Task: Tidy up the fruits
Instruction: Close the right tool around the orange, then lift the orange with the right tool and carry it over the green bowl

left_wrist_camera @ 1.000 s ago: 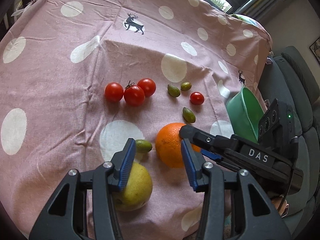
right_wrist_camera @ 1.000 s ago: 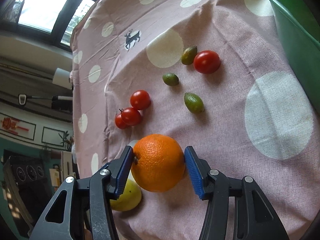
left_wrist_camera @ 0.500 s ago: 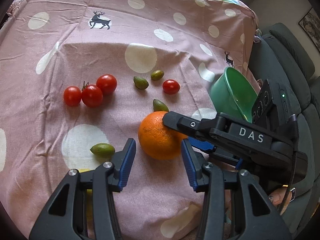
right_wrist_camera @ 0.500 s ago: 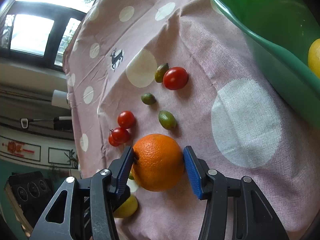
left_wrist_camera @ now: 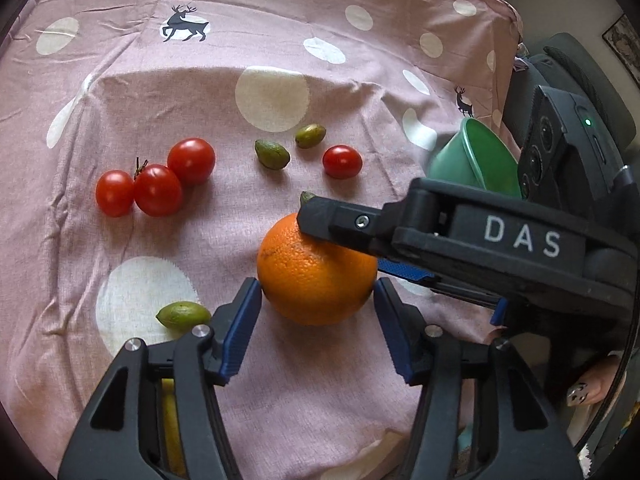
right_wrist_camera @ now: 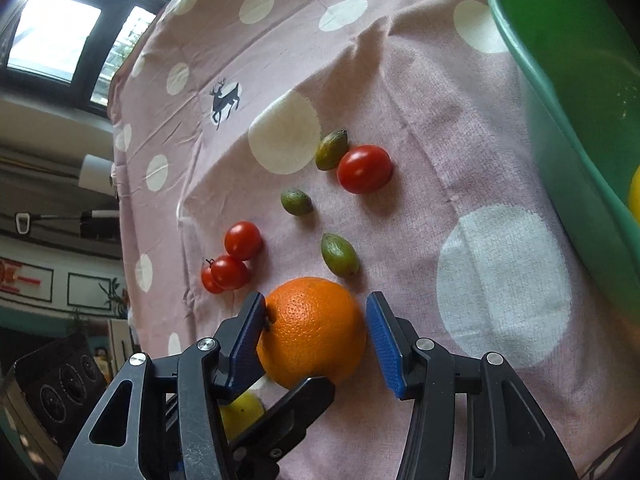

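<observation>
An orange point(right_wrist_camera: 312, 332) lies on the pink spotted cloth point(left_wrist_camera: 280, 20), and my right gripper point(right_wrist_camera: 314, 328) is shut on it, one pad on each side. In the left wrist view the right gripper's upper finger point(left_wrist_camera: 340, 220) crosses the top of the orange point(left_wrist_camera: 316, 272). My left gripper point(left_wrist_camera: 316, 308) reaches in from the near side. Its jaws are opening, the orange sits between the blue pads, and I see no press. A lemon point(right_wrist_camera: 240, 412) lies behind the left gripper's finger point(right_wrist_camera: 296, 400).
A green bowl point(right_wrist_camera: 560, 120) with a yellow fruit point(right_wrist_camera: 634, 196) inside stands at the right. Three tomatoes point(left_wrist_camera: 158, 190) cluster at the left and one tomato point(left_wrist_camera: 342, 161) lies apart. Several small green fruits point(left_wrist_camera: 272, 154) are scattered. A hand point(left_wrist_camera: 588, 388) shows at lower right.
My left gripper swung from over the lemon to the orange and widened its jaws around it. The right gripper shifted the orange a little toward the green bowl.
</observation>
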A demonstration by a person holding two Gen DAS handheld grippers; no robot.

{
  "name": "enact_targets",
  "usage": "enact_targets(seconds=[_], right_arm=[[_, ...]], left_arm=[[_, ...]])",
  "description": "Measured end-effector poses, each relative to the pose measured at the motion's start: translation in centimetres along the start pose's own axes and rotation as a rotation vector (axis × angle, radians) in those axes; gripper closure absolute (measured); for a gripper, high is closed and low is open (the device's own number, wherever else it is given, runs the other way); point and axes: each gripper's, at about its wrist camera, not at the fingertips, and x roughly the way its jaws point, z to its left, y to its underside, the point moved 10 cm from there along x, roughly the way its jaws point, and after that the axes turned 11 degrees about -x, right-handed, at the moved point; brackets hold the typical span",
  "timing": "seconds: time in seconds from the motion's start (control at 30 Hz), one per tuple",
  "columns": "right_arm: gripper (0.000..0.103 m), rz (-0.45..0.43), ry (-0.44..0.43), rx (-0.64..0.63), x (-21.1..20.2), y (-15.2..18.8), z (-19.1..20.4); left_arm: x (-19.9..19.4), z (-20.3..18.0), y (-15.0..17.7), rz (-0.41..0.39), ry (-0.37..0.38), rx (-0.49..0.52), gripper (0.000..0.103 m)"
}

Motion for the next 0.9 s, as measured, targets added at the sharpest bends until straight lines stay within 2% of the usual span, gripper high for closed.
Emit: enact_targets(seconds=[0.1, 0.33, 0.43, 0.73, 0.9], right_arm=[[0.049, 0.012, 0.056, -0.095, 0.5, -1.1, 0.4], [0.049, 0.024, 0.072, -0.122, 1.5, -1.5, 0.4], [0.049, 0.018, 0.079, -0.133, 1.5, -1.3, 0.5], [0.049, -0.002, 0.033, -0.099, 0.6, -0.7, 0.4], [0.049, -0.016, 0.010, -0.072, 0.0, -0.6, 0.0]], left_arm=[[-0.1, 0.2, -0.5, -0.021, 0.022, -0.028, 0.045], [-0.1, 0.3, -0.5, -0.008, 0.044, -0.045, 0.045], [-0.2, 0.2, -0.2, -0.014, 0.035, -0.013, 0.045], [0.5, -0.5, 0.4, -0.022, -0.016, 0.048, 0.045], [0.8, -0.8, 0.5, -0.028, -0.020, 0.055, 0.045]])
